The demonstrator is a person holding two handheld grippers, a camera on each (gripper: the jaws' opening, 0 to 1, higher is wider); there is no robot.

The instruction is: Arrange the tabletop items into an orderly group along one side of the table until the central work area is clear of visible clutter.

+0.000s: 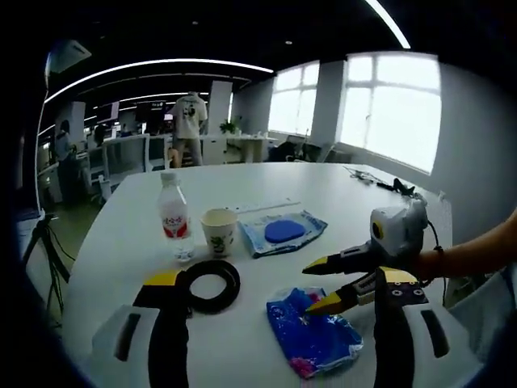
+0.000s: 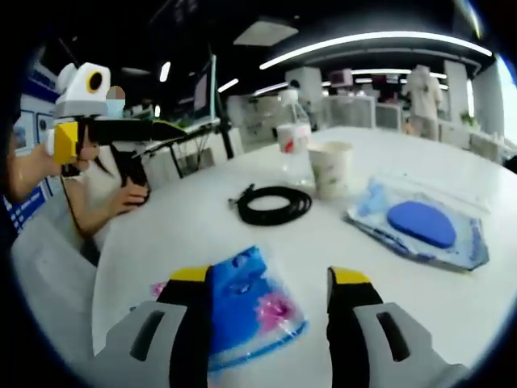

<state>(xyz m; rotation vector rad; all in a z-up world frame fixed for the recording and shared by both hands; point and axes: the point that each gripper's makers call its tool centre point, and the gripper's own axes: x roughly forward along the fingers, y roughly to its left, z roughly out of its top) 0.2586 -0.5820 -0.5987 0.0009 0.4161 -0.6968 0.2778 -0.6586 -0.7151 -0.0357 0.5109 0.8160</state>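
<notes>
On the white table [image 1: 129, 242] stand a water bottle [image 1: 172, 214] and a paper cup [image 1: 218, 230]. A black cable coil [image 1: 212, 284] lies in front of them, and a clear bag with a blue pad [image 1: 283, 232] lies to their right. A blue printed packet [image 1: 311, 335] lies nearest. My right gripper [image 1: 319, 284] reaches in from the right, open, its yellow tips over the packet's edge. In the right gripper view the packet [image 2: 242, 303] lies between the open jaws of my right gripper [image 2: 271, 279]. My left gripper [image 1: 279, 279] is open and holds nothing; it hangs over the table's edge [image 2: 182, 133].
The coil [image 2: 275, 204], bottle [image 2: 295, 149], cup [image 2: 331, 168] and clear bag [image 2: 420, 222] sit mid-table. A person's hand [image 2: 129, 194] rests by the table's edge. Dark cables [image 1: 388, 184] lie at the far side. A tripod [image 1: 44, 234] stands off the table.
</notes>
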